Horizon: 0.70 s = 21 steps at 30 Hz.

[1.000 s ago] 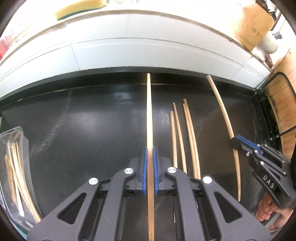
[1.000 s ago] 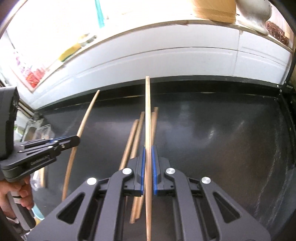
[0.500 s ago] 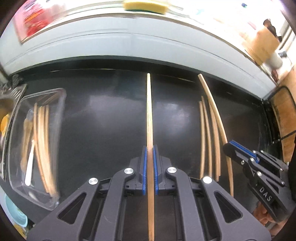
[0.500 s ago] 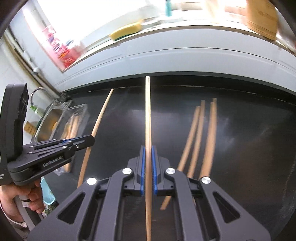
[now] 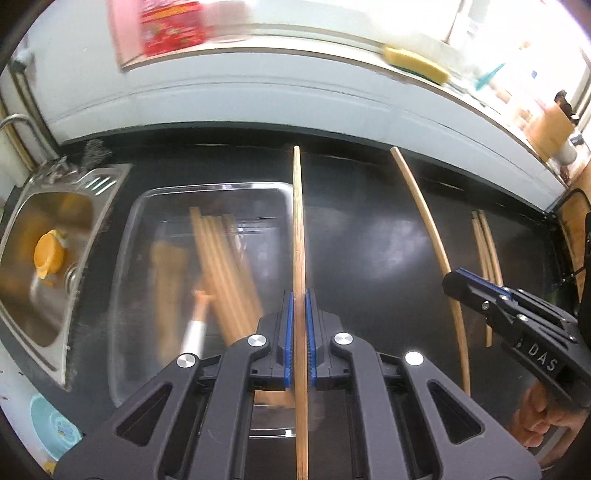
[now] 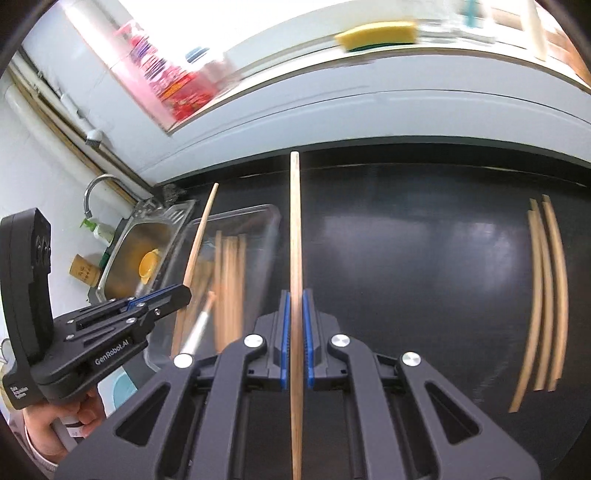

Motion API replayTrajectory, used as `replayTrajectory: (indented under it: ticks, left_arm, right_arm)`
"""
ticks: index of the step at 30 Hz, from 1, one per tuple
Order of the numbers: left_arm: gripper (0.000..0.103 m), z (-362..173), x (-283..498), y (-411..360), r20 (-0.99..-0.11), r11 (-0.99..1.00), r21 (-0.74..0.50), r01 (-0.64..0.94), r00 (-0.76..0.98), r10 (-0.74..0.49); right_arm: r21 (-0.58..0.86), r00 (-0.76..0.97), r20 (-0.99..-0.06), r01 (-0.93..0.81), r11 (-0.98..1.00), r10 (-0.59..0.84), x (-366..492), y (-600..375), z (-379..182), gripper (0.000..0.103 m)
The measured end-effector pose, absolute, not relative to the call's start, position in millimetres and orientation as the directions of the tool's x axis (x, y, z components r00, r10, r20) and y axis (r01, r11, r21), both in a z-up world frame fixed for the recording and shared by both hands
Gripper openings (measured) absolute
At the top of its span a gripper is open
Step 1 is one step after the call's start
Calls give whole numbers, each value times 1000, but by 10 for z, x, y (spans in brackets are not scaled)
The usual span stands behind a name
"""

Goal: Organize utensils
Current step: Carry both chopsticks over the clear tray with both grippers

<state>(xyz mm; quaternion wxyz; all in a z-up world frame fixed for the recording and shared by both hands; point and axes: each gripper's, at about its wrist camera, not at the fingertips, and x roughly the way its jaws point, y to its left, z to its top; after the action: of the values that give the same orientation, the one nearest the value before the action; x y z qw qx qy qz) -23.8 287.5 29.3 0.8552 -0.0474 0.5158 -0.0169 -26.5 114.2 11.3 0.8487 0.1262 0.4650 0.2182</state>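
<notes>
Nearest, left wrist view: left hand-held gripper clamped narrow on a wooden chopstick, blue pads pressed on both sides of the shaft, far tip raised above the right edge of a clear plastic container. Right wrist view: right hand-held gripper likewise clamped narrow on a second chopstick, far tip pointing toward the far edge of the black tabletop.

Readable writing: "GenRobot.AI" on the side of the left unit as seen from the right wrist; "DAS" on the right unit as seen from the left wrist. Further small print on the left unit's grip too small to read.

Container contents: a bundle of wooden chopsticks lying lengthwise, plus one utensil with a pale metallic handle; blurred, count not determinable.

On the tabletop, well apart to the right: three loose chopsticks lying side by side.

Left of the container: steel sink holding an orange object; kind not determinable. Near left corner: a light blue round item.

Far: white tiled wall, ledge carrying a yellow sponge and a red printed package, print blurred and unreadable.
</notes>
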Motion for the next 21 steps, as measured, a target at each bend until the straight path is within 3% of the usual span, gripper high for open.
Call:
replayTrajectory:
  ticks: [8,21]
  left_arm:
    - [6,256,-234,3565,-876,997,-81,7,477,-74]
    - [6,-19,-213,4008,-894,982,-189,-21,417,-163]
  right_arm:
    - [405,486,-742,-225,886,462,-334,1872,124,7]
    - [368,436,-805,-164,915,402,-354,2305,-66,7]
